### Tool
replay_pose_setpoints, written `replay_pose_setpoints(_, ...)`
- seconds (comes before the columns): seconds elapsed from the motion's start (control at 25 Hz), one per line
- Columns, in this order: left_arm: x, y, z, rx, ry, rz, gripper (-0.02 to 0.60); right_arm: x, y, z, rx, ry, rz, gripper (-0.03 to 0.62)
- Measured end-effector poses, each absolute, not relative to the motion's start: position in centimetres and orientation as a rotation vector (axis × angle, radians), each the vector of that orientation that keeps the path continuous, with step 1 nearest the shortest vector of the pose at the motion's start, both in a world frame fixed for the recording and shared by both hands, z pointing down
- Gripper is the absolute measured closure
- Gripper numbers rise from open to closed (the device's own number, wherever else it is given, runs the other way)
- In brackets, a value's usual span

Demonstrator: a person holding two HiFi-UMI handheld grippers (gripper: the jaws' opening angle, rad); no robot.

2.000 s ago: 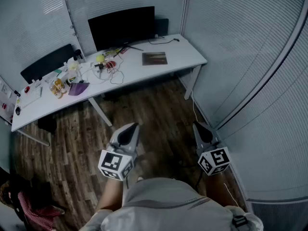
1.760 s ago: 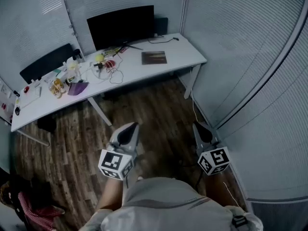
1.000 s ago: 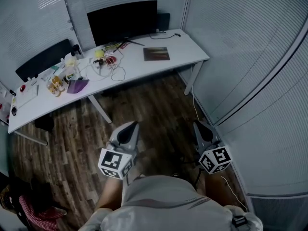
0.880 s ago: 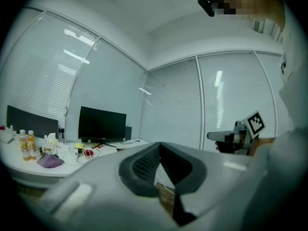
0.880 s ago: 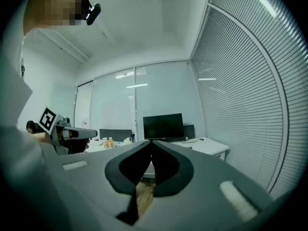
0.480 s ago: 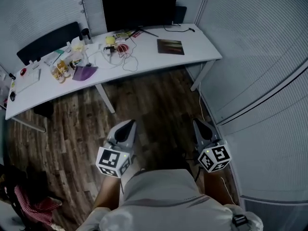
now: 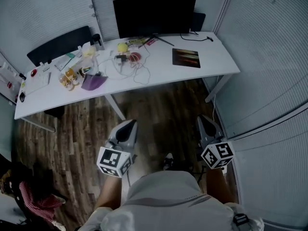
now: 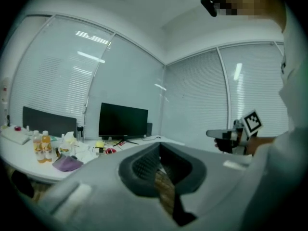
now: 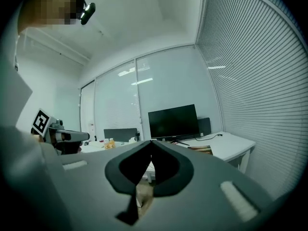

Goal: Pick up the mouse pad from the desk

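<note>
The mouse pad (image 7: 186, 57), a dark rectangle with a brownish print, lies flat on the right part of the white desk (image 7: 219, 66), in front of the black monitor (image 7: 154, 16). From the right gripper view the mouse pad (image 9: 204, 149) shows edge-on on the desk. My left gripper (image 7: 126, 128) and right gripper (image 7: 206, 124) are held over the wooden floor, well short of the desk, both shut with nothing in them. Each points level toward the desk.
Left of the mouse pad the desk carries tangled cables (image 7: 139, 70), a purple cloth (image 7: 93, 82), small bottles (image 7: 70, 77) and other clutter. A black chair back (image 7: 60, 44) stands behind the desk. Blind-covered glass walls close the right side (image 7: 269, 76). Desk legs (image 7: 117, 110) reach the floor.
The desk and mouse pad have shifted right and come closer in the head view as both grippers moved toward them. Both grippers stayed shut.
</note>
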State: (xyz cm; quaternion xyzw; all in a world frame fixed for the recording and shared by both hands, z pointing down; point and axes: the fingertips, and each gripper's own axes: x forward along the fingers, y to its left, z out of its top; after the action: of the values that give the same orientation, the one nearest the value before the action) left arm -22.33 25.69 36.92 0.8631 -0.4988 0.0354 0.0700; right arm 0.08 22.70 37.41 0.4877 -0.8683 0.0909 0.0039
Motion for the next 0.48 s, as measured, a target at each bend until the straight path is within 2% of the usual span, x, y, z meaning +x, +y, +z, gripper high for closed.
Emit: replay_pose_setpoints(0.48, -11.9, 8.5, 36.2, 2.627, -1.481, 0.202, 0.58, 11.2, 5.3, 39.3, 1.61, -2.701, 0.433, 0.591)
